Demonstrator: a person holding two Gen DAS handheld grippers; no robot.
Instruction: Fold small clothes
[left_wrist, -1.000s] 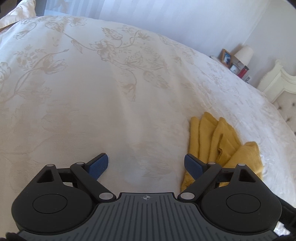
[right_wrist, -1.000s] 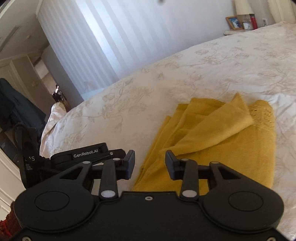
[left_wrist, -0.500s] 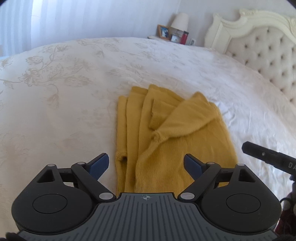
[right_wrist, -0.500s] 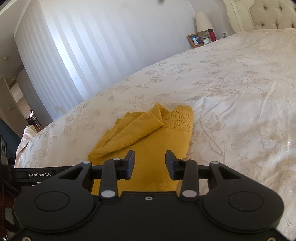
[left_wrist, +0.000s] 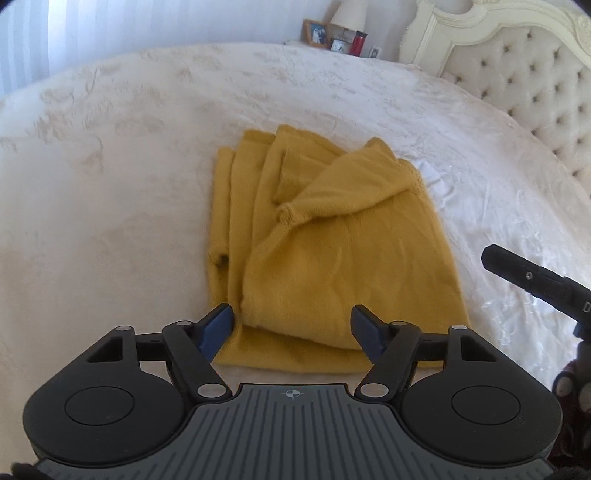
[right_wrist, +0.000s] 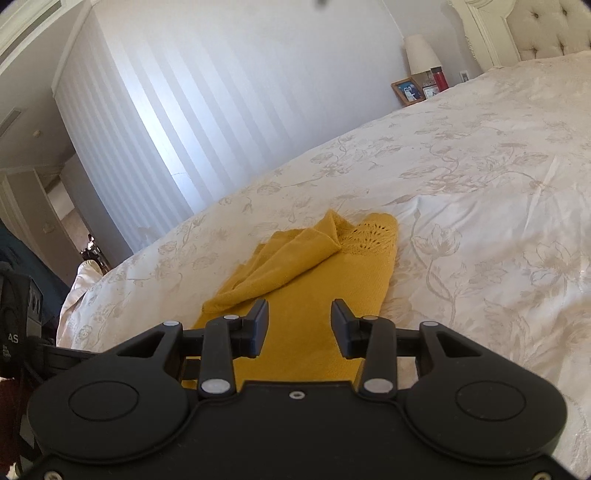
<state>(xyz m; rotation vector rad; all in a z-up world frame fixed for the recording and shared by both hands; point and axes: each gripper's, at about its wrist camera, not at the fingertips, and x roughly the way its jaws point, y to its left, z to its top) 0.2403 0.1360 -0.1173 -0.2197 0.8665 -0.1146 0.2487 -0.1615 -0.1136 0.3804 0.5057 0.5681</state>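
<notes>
A mustard-yellow knitted garment (left_wrist: 332, 251) lies partly folded on the cream bedspread (left_wrist: 110, 221), one sleeve laid across its body. My left gripper (left_wrist: 291, 314) hovers over the near hem with its blue pads (left_wrist: 218, 325) apart and not touching the cloth; its jaws are closing. In the right wrist view the garment (right_wrist: 317, 266) stretches away from my right gripper (right_wrist: 300, 314), which stands open low over the near end, nothing pinched. A black part of the right-hand tool (left_wrist: 524, 275) shows at the right edge of the left wrist view.
A tufted cream headboard (left_wrist: 535, 74) rises at the far right. Behind the bed stands a nightstand with a lamp (left_wrist: 349, 14), photo frames (left_wrist: 316, 33) and a red can (left_wrist: 358, 42). A striped white wall (right_wrist: 221, 92) and a doorway (right_wrist: 62, 206) lie to the left.
The left view has swung from bare bedspread onto the garment, and its jaws have narrowed. The right gripper has shifted along the garment's near edge and sunk a little, jaws unchanged.
</notes>
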